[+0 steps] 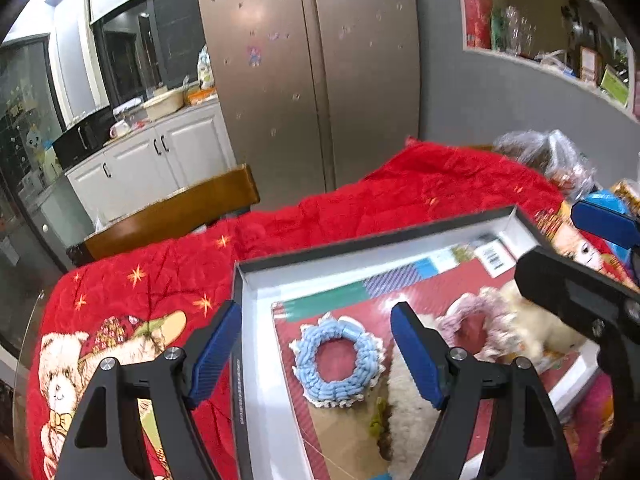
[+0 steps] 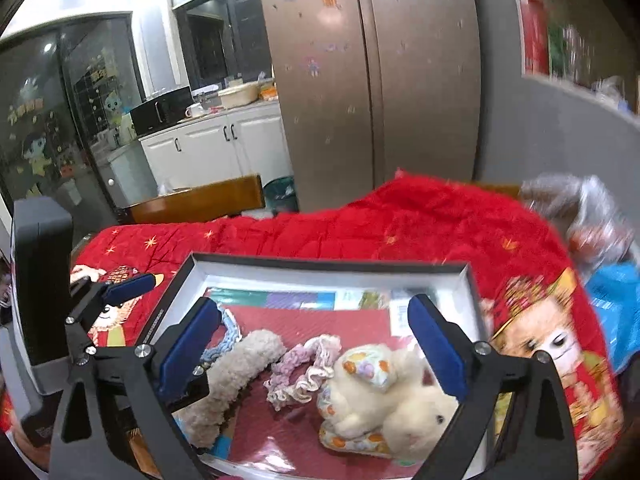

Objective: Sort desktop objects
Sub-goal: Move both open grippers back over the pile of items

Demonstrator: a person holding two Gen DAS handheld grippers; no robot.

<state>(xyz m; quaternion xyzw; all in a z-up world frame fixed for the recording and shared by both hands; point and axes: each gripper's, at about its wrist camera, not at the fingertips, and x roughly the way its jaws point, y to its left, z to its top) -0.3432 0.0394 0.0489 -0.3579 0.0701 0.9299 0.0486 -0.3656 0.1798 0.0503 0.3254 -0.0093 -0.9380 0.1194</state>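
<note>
1. Blue-padded jaws of the left gripper (image 1: 316,354) stood spread and released above the shallow white box with a dark rim (image 1: 256,360), nothing between them but air.
2. Below that gap lay the light-blue knitted ring scrunchie (image 1: 338,364), flat on the box's red printed floor.
3. Just beside it rested the pink-and-cream frilled scrunchie (image 2: 304,368) and a long cream fleece headband (image 2: 236,376).
4. The right gripper (image 2: 314,346) hung with its jaws wide and empty over the cream plush toy with a patterned bow (image 2: 384,400), which lay inside the box near its right wall.
5. The box sat on a red quilted cloth with cartoon bears (image 1: 132,304) covering the surface.
6. A silver two-door refrigerator (image 1: 308,72) stood behind.
</note>
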